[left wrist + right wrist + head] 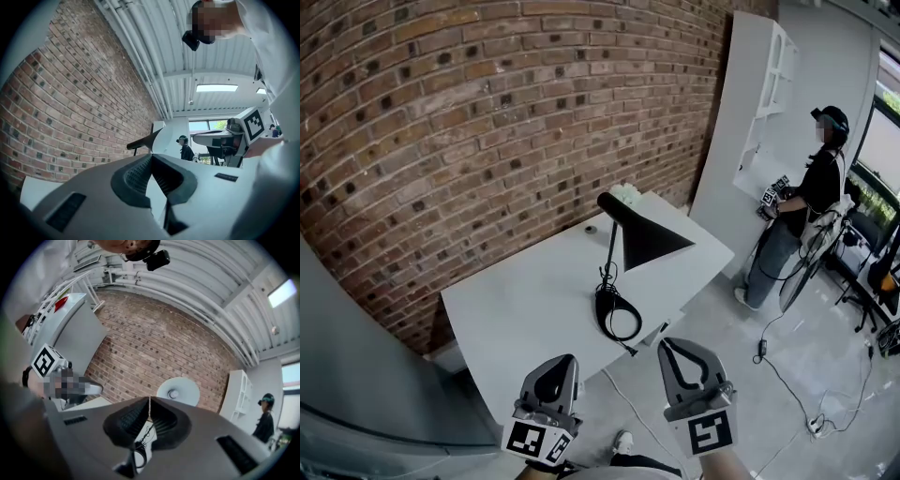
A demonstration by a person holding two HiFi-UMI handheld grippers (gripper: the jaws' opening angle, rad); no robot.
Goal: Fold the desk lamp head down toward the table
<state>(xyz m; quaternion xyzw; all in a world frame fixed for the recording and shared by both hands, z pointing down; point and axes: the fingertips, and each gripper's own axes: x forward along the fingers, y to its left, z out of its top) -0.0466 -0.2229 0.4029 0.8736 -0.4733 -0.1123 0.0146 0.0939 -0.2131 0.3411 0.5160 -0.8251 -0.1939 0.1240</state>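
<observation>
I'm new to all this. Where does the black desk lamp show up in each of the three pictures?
Head view: the desk lamp stands mid-picture on the white table.
Left gripper view: near the middle, side-on; only its dark shade shows.
Right gripper view: just right of centre, looking into the shade's pale round inside.
Shared landmark: the brick wall behind the lamp in all three.

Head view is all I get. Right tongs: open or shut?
Observer: Right tongs are shut, tips meeting, nothing between them.
Operator: Left?
Observer: Left tongs are shut too, and empty.
Operator: What does the right one face?
Observer: The lamp head. The right gripper view looks into its pale inside, with a bulb or socket at the middle, clear of the tips.
</observation>
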